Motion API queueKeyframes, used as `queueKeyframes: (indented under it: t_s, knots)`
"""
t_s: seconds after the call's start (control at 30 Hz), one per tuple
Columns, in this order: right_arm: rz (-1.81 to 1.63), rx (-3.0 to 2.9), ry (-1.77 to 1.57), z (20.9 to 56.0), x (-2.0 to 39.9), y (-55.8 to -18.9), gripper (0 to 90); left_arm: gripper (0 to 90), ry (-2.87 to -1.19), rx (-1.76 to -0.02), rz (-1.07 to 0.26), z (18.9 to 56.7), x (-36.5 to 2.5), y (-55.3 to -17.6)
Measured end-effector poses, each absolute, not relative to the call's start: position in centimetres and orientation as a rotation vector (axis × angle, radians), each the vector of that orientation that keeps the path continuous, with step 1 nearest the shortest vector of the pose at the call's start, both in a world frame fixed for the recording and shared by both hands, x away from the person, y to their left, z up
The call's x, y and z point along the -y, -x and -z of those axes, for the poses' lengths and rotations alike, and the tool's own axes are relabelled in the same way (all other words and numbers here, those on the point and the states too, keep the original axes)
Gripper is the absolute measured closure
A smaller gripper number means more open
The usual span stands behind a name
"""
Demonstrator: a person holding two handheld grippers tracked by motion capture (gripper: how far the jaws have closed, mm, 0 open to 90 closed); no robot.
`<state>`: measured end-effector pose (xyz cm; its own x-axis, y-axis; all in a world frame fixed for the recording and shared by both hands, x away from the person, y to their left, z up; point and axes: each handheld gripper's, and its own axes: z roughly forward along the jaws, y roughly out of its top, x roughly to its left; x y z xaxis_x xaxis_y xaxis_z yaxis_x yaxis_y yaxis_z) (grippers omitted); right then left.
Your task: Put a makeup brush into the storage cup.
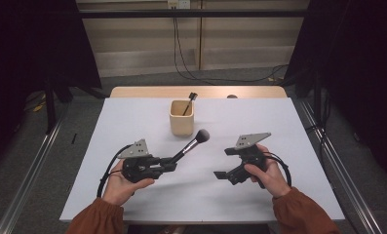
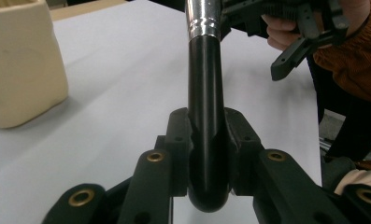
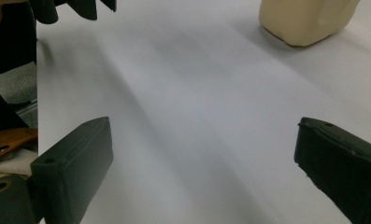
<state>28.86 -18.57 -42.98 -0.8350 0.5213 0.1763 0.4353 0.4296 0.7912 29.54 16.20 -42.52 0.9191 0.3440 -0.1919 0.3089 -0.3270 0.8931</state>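
My left gripper (image 1: pixel 170 166) is shut on the black handle of a makeup brush (image 1: pixel 191 144), whose dark bristle head points up and right toward the cup. In the left gripper view the handle (image 2: pixel 206 116) is pinched between both jaws, its silver ferrule at the top. A cream cup (image 1: pixel 182 117) stands at the table's middle back with a thin dark brush (image 1: pixel 189 103) leaning in it. My right gripper (image 1: pixel 223 171) is held low over the table at the right, jaws wide apart with nothing between them; its view shows the cup (image 3: pixel 304 18) ahead.
The white table (image 1: pixel 132 122) has bare surface around the cup and between the hands. A wooden strip runs along its far edge (image 1: pixel 196 91). Dark curtains, metal rails and floor cables surround the table.
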Motion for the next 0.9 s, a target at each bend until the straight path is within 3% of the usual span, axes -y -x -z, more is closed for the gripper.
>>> queueKeyframes:
  t_s: [0.9]
  knots:
    - [-1.823,-2.233,-0.732,42.3,16.8,-28.7,1.4,74.3,-1.833,-0.472,-0.068,42.1,-13.6,-29.9]
